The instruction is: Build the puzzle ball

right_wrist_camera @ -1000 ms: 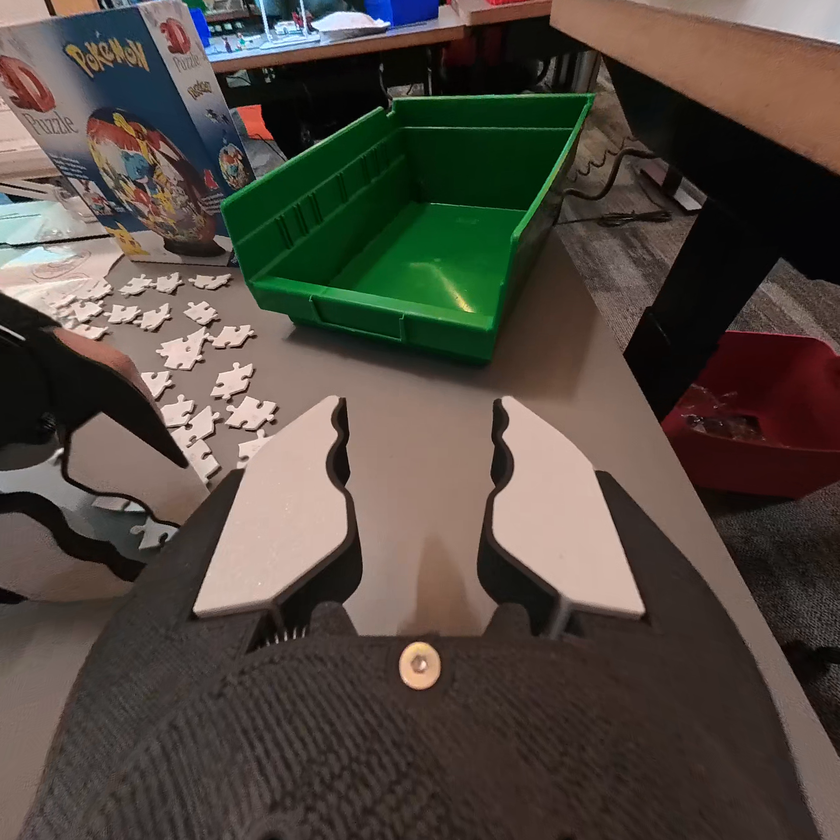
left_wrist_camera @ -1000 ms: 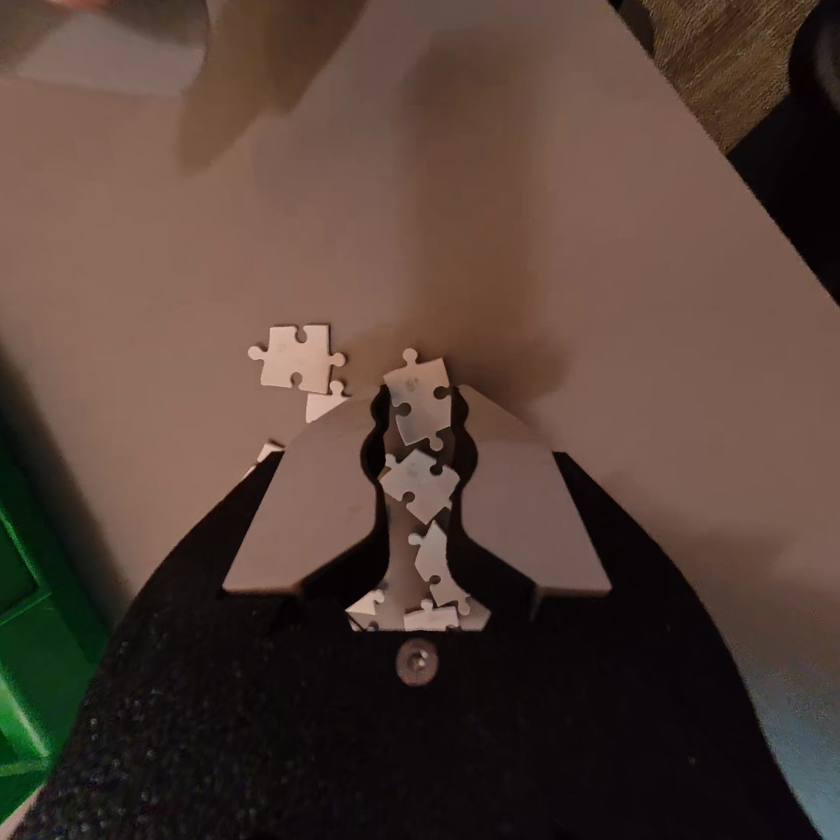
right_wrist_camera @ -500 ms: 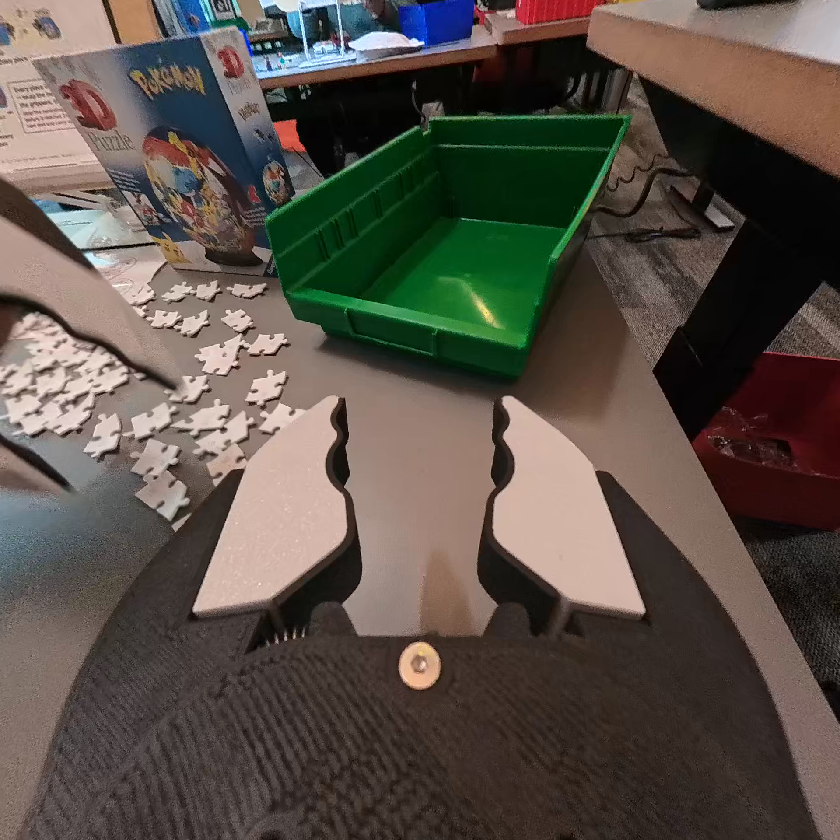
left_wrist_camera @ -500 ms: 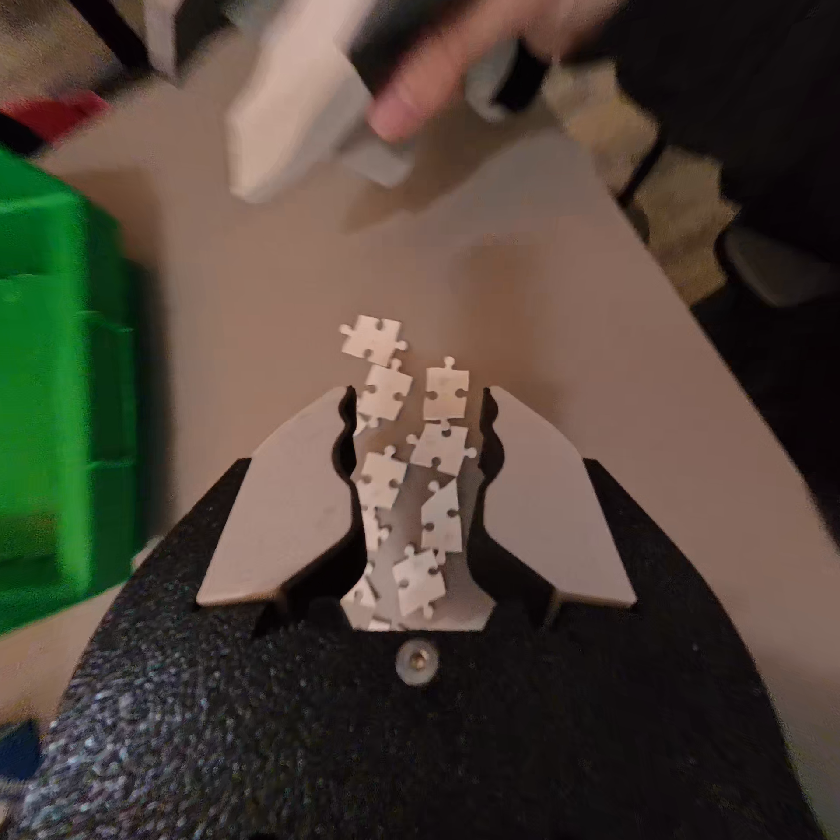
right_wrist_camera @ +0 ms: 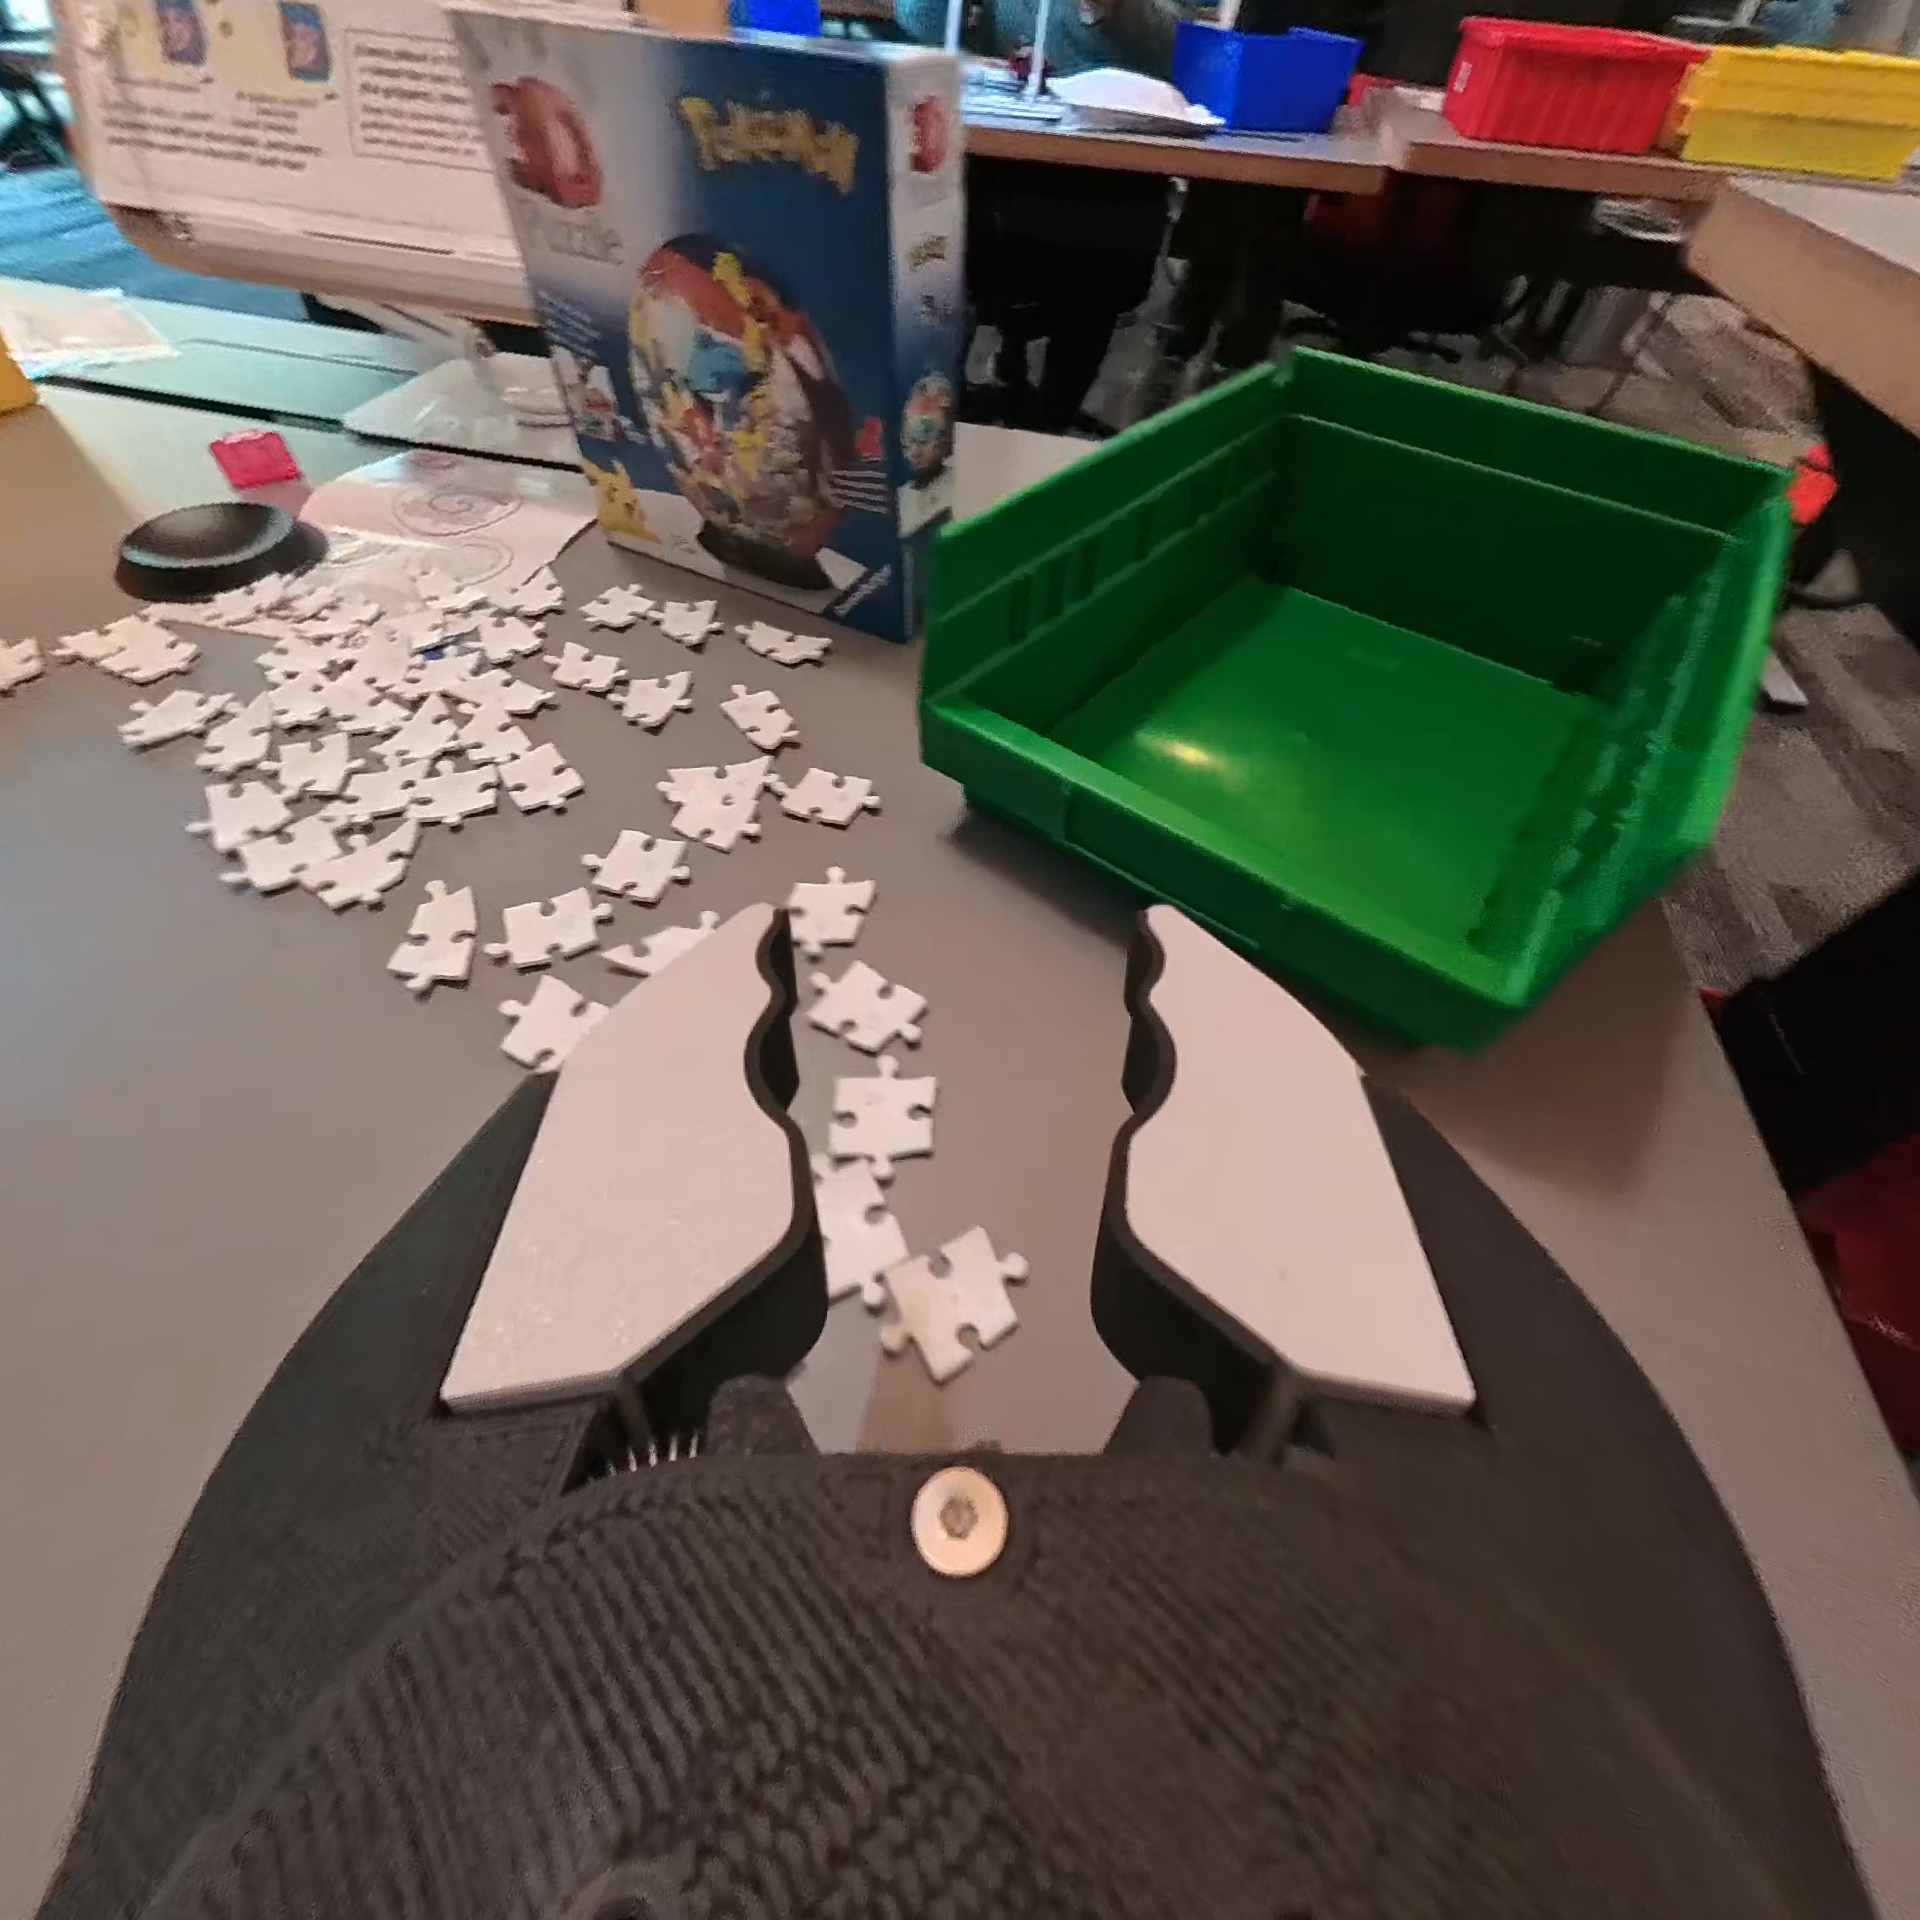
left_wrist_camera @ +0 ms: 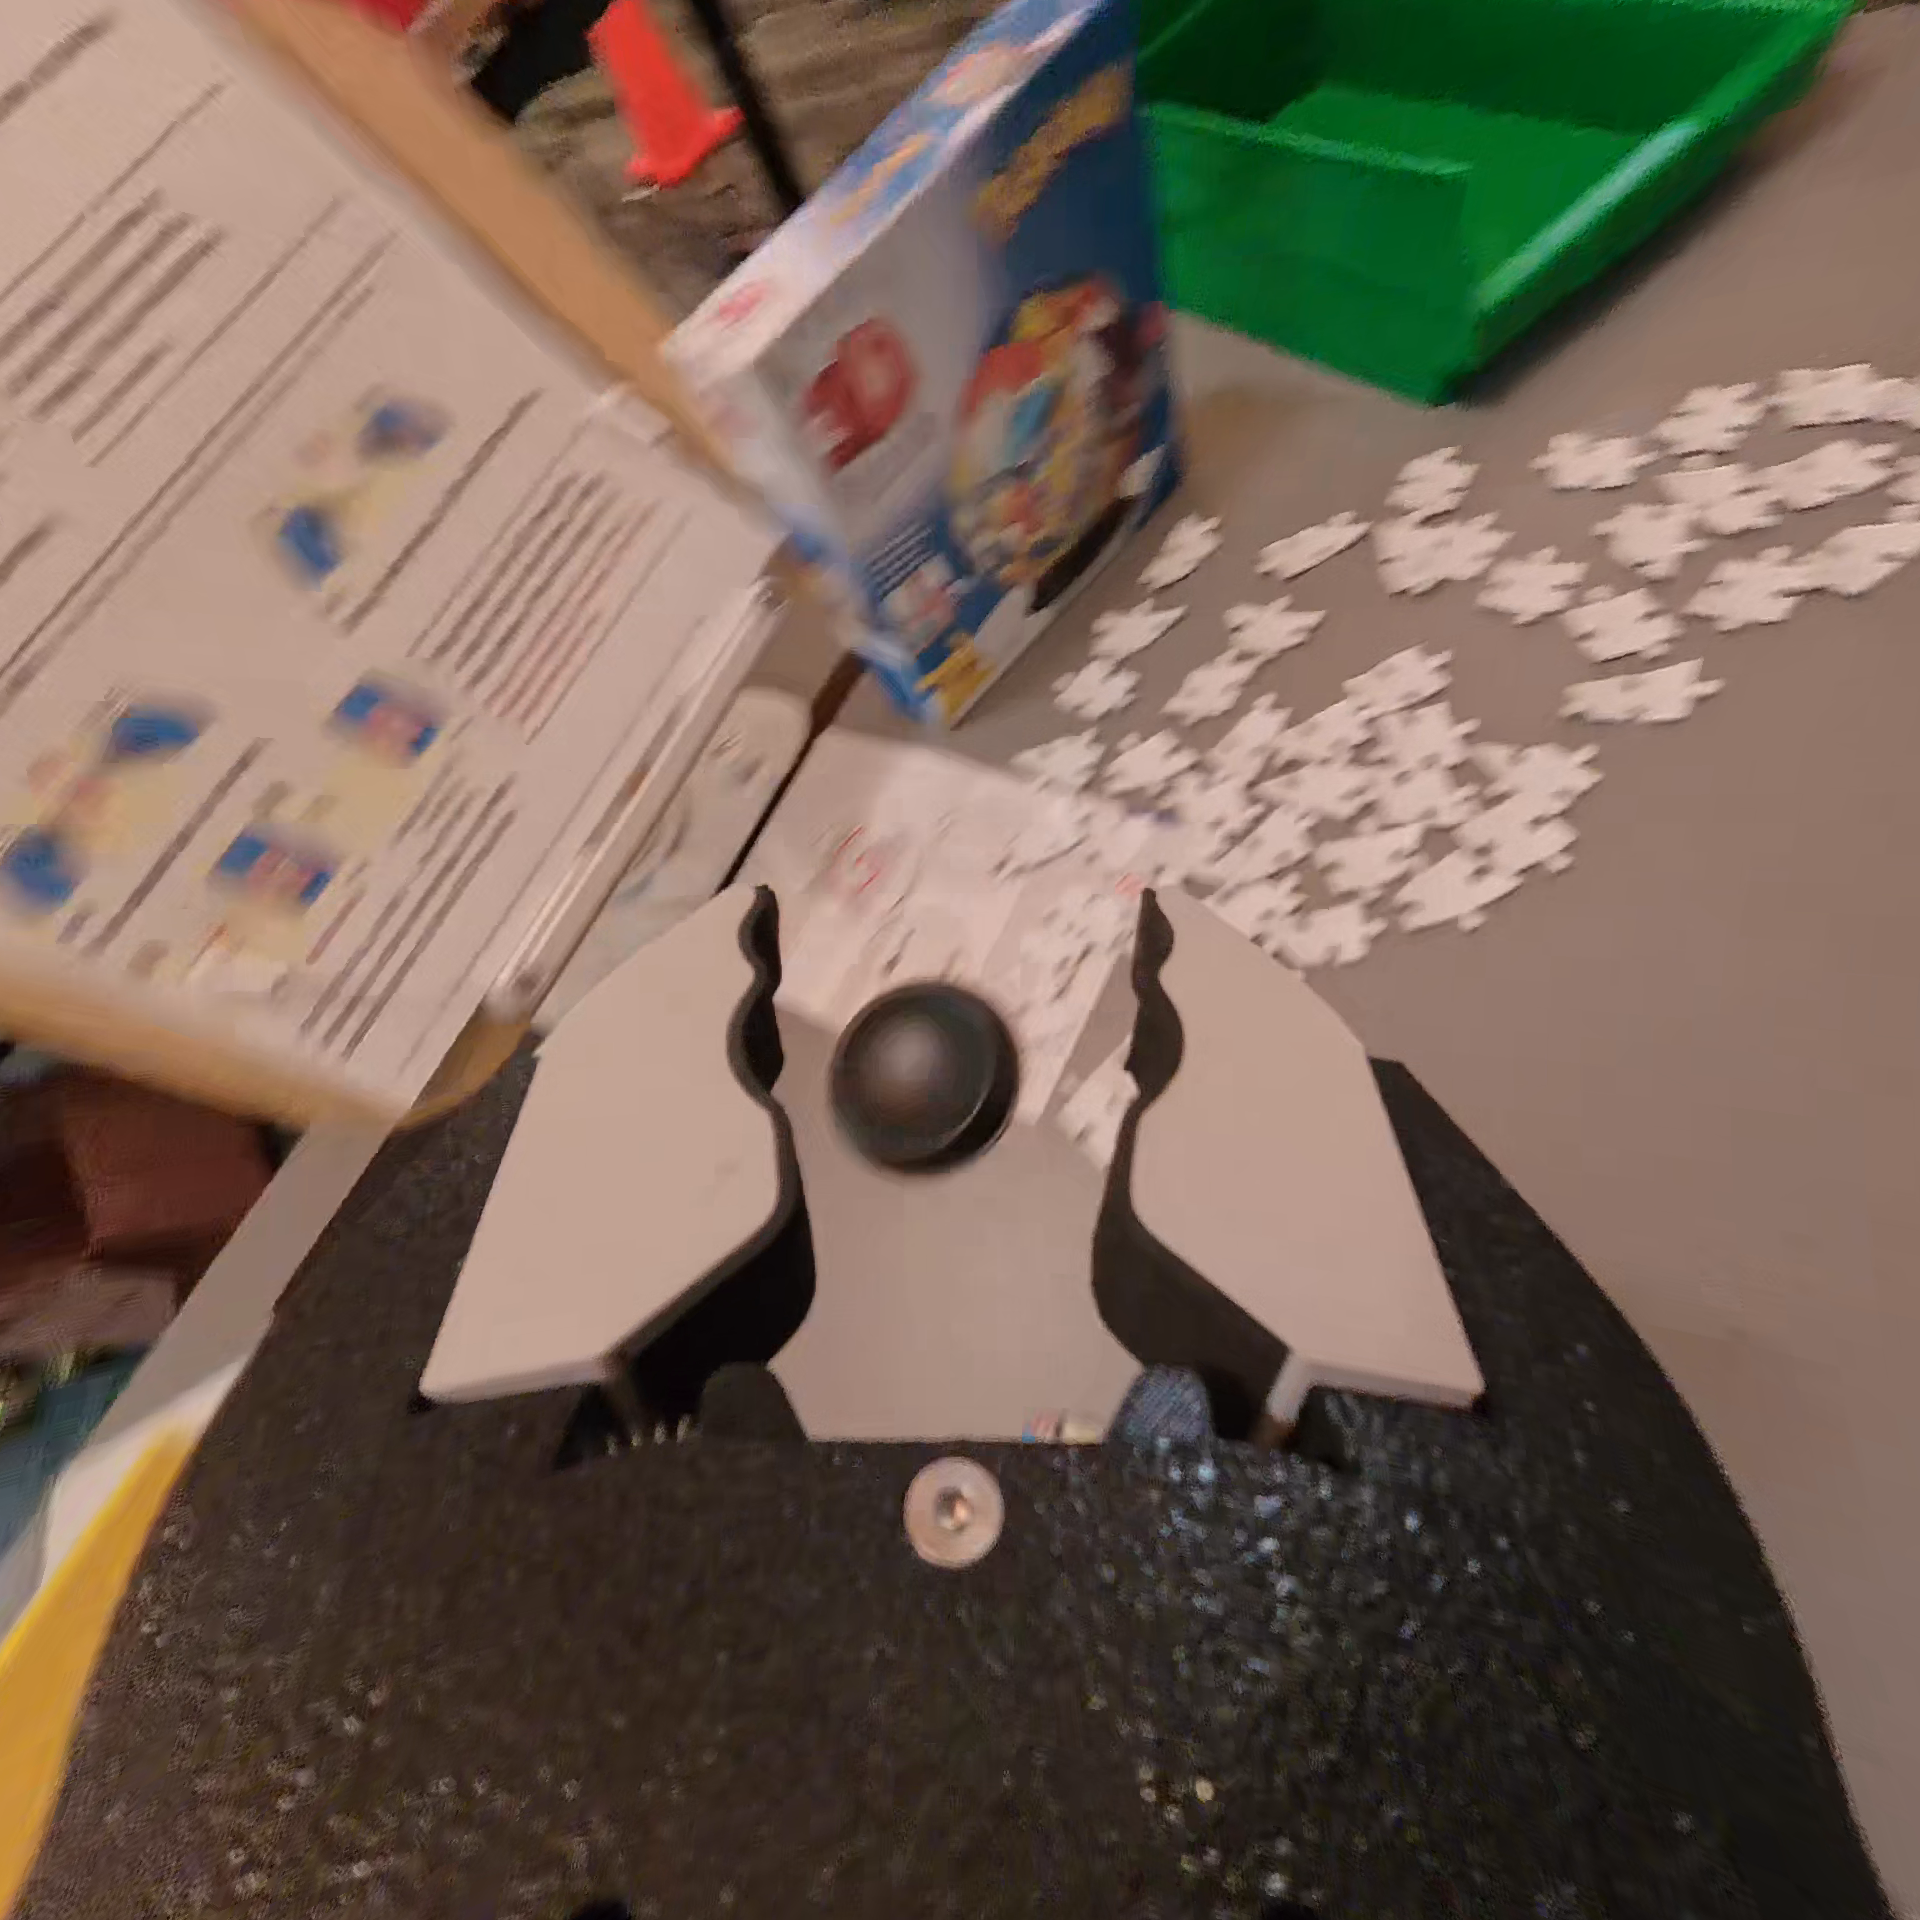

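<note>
Many white puzzle pieces (right_wrist_camera: 416,748) lie face down, scattered on the grey table; they also show in the left wrist view (left_wrist_camera: 1351,790). A black round stand (left_wrist_camera: 920,1075) sits between the fingers of my open left gripper (left_wrist_camera: 951,914), which is empty; the stand also shows in the right wrist view (right_wrist_camera: 208,545). My right gripper (right_wrist_camera: 961,925) is open and empty, held over a few loose pieces (right_wrist_camera: 883,1117). The blue puzzle box (right_wrist_camera: 748,343) stands upright behind the pieces and shows in the left wrist view (left_wrist_camera: 966,416).
An empty green bin (right_wrist_camera: 1351,707) stands on the table's right side, also in the left wrist view (left_wrist_camera: 1455,156). A printed instruction sheet (left_wrist_camera: 260,520) stands at the left. A clear plastic sheet (right_wrist_camera: 447,509) lies under some pieces. The table edge (right_wrist_camera: 1745,1039) runs on the right. My right fingertips sit around 45 cm from my left ones.
The left gripper has swung round from the loose pieces to the black stand and opened wider. The right gripper view has shifted left, over the loose pieces. The left gripper no longer shows in the right wrist view.
</note>
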The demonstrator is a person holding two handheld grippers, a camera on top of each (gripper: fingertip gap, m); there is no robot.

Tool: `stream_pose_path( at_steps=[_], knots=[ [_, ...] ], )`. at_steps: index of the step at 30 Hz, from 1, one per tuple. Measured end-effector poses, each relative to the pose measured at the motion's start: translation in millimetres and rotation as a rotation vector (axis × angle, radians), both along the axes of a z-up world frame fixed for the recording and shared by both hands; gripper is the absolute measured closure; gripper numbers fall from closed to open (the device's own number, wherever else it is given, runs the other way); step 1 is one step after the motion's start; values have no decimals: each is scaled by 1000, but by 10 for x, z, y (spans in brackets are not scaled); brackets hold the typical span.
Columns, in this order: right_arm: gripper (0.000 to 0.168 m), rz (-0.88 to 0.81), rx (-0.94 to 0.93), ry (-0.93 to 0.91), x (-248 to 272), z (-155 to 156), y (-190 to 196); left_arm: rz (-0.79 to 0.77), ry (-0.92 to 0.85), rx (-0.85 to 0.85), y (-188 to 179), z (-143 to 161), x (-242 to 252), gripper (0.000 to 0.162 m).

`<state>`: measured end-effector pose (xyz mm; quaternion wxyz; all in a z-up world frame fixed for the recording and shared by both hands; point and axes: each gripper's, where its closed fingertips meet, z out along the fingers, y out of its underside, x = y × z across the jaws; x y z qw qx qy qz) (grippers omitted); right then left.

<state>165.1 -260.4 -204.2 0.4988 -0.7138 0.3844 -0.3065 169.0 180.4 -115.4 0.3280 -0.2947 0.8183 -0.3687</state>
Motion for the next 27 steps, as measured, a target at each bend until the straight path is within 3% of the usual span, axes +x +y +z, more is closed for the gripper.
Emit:
stream_pose_path(
  at_steps=[4, 9, 13, 16, 19, 24, 27],
  knots=[
    [107, 120, -39, -50, -63, 56, 568, 234, 11, -83, 1079, 55, -226, 102],
    [106, 346, -30, -55, -261, -7, 1545, 607, 157, -29, 2430, -140, -508, 103],
    [110, 516, 98, -3, -456, -104, 2355, 774, 330, -30, 3180, -371, -625, 104],
    [109, 678, 70, 9, -730, -241, 2832, 803, 494, -73, 3447, -676, -592, 103],
    [107, 738, 19, -9, -858, -343, 3055, 701, 591, -79, 3438, -1015, -415, 109],
    [106, 763, 6, 38, -900, -425, 3137, 575, 670, 167, 3581, -1573, -102, 112],
    [106, 749, 17, 34, -888, -410, 3116, 492, 679, 230, 3654, -1719, 57, 113]
  ],
)
